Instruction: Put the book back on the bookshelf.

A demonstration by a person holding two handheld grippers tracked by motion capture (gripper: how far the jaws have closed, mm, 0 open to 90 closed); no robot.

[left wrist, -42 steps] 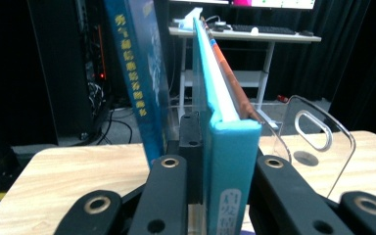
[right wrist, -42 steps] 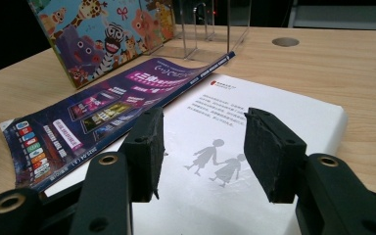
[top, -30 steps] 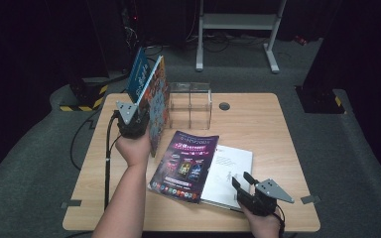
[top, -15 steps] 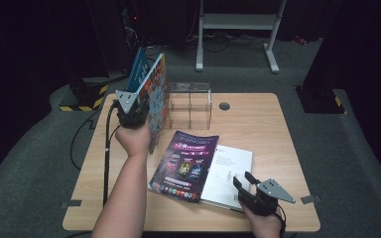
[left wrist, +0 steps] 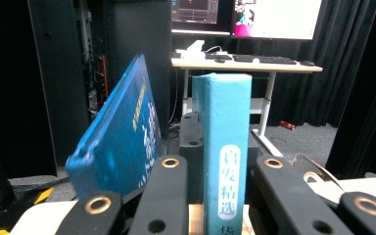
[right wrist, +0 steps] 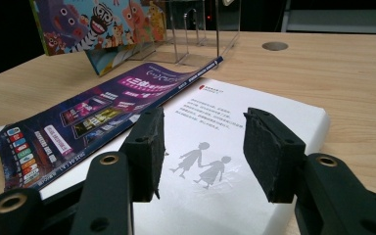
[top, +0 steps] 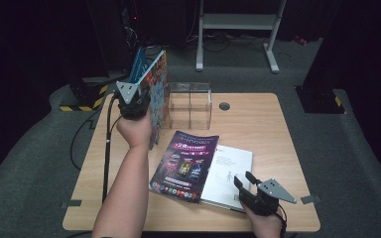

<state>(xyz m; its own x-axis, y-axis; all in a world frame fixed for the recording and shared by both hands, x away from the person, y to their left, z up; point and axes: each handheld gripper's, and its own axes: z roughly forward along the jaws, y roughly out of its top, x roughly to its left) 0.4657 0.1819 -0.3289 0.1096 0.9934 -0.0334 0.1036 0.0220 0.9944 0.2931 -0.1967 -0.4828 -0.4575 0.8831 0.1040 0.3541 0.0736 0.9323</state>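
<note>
My left gripper (left wrist: 220,196) is shut on the teal spine of an upright book (left wrist: 223,147); a second blue book (left wrist: 120,147) leans away beside it. In the high view my left gripper (top: 131,101) holds these books above the table's far left, with a cartoon cover (top: 158,94) facing right. My right gripper (top: 244,179) stands open near the front edge, its jaws just over a white book (right wrist: 215,161) with two small figures printed on it. A purple magazine (top: 186,163) lies partly over that white book (top: 230,173).
A clear acrylic rack (top: 191,101) with dividers stands at the back of the wooden table (top: 258,124), right of the held books. A round cable hole (top: 223,105) sits beside it. Dark floor, a desk frame and black cabinets surround the table.
My left hand has lifted the books a little and carried them toward the far side of the table. The right gripper has kept still.
</note>
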